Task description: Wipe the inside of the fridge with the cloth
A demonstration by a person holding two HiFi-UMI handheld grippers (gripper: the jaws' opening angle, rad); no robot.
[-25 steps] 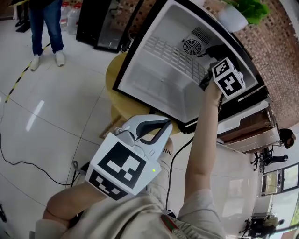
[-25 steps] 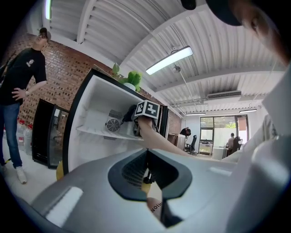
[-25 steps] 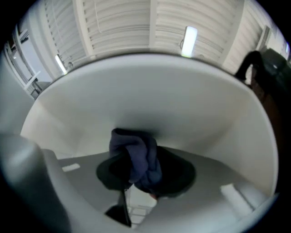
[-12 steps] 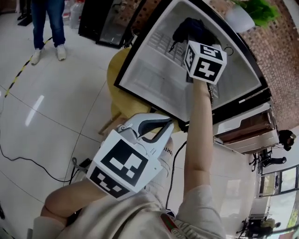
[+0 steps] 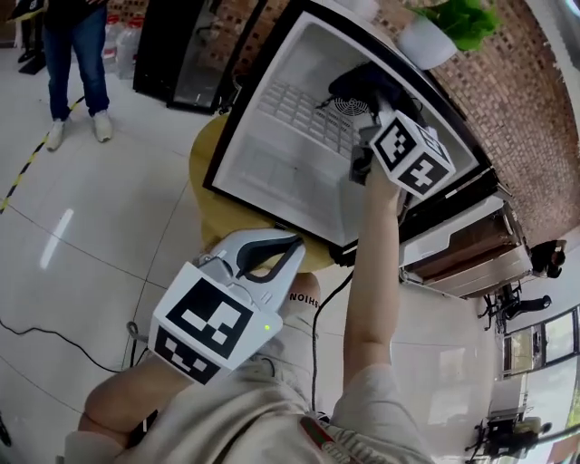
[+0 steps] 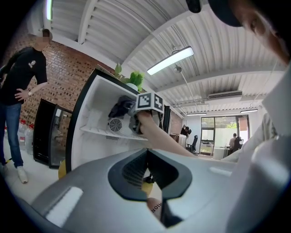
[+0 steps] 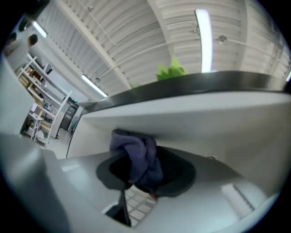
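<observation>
Clamping cloth point(image 7: 136, 157) with right gripper point(image 7: 137, 182), deep inside fridge point(image 5: 299, 177) beside fan point(image 5: 348, 107). Holding left gripper point(image 6: 146, 175) near, outside fridge, jaws together, empty.

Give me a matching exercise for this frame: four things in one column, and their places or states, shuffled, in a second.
Things:
1 cloth
2 left gripper
3 potted plant
4 fan grille

Places or states:
a on top of the fridge
b shut, empty, outside the fridge
c clamped in the right gripper
d on the fridge's back wall

Pairs: 1-c, 2-b, 3-a, 4-d
</observation>
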